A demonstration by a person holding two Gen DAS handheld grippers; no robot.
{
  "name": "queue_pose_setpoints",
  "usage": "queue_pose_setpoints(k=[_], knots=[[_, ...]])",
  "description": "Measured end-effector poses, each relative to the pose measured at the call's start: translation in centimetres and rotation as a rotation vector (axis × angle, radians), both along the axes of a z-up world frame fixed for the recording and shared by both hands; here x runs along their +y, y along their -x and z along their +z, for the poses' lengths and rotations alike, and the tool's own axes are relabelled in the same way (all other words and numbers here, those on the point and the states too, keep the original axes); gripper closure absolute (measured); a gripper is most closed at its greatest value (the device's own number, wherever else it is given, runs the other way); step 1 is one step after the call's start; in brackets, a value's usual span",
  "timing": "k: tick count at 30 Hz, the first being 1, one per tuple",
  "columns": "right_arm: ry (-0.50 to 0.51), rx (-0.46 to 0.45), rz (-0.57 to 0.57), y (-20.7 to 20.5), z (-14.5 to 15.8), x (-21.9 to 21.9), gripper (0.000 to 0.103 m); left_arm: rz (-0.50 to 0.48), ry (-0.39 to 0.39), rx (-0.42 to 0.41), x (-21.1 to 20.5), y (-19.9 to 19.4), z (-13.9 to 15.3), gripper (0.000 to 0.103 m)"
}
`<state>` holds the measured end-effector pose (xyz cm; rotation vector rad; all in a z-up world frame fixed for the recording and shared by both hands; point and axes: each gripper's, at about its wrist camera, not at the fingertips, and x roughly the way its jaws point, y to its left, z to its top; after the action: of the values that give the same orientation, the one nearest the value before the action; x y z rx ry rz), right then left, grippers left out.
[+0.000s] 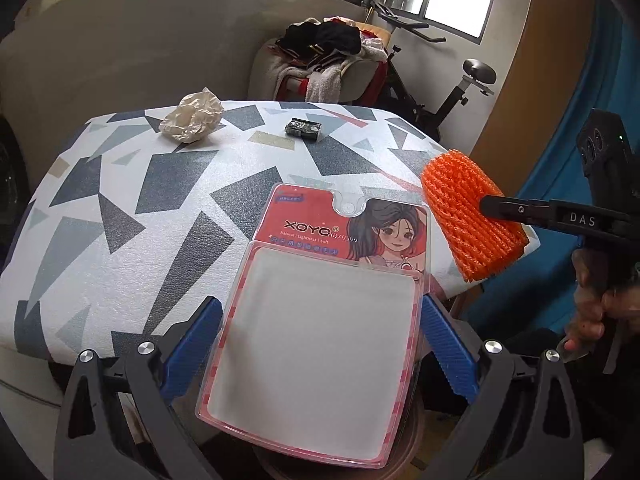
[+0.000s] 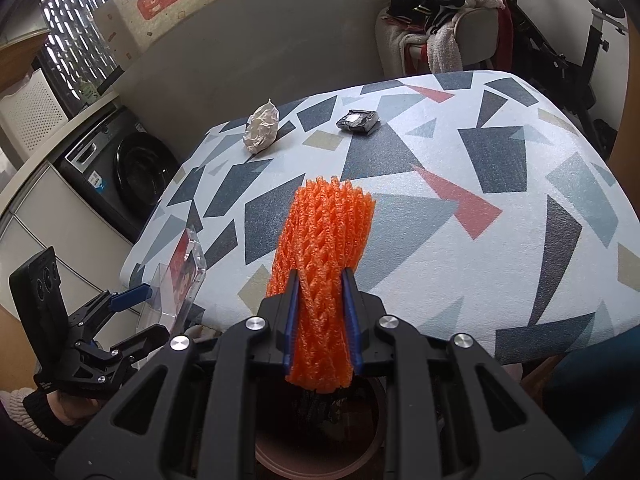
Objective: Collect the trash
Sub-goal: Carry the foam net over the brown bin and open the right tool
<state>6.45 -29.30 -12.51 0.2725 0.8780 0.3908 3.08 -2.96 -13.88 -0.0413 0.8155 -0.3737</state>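
**Two pieces of trash held at the table's near edge**

The left gripper held a clear blister pack between its blue pads, the red card with a cartoon figure pointing toward twelve o'clock. At three o'clock the right gripper reached in, its black finger lying across an orange foam net it gripped; a hand showed behind it. On the patterned table a crumpled paper ball lay at eleven o'clock, and a small dark wrapper lay at twelve, well apart from it. Beyond, a chair piled with clothes stood beside an exercise bike.
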Motion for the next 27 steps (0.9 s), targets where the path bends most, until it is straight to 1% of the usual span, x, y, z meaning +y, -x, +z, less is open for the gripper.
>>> queue_pose_setpoints(k=[3, 15, 23, 27], knots=[[-0.001, -0.002, 0.004, 0.3, 0.1, 0.2, 0.079, 0.009, 0.018, 0.002, 0.3, 1.0, -0.1, 0.007], [0.009, -0.007, 0.014, 1.2, 0.1, 0.5, 0.079, 0.035, 0.006, 0.018, 0.7, 2.9, -0.8, 0.007], [0.005, 0.015, 0.019, 1.7, -1.1, 0.6, 0.079, 0.007, -0.028, 0.033, 0.0, 4.0, -1.8, 0.007], [0.005, 0.02, 0.02, 1.7, -1.4, 0.7, 0.079, -0.004, -0.028, 0.045, -0.2, 4.0, -2.3, 0.007]])
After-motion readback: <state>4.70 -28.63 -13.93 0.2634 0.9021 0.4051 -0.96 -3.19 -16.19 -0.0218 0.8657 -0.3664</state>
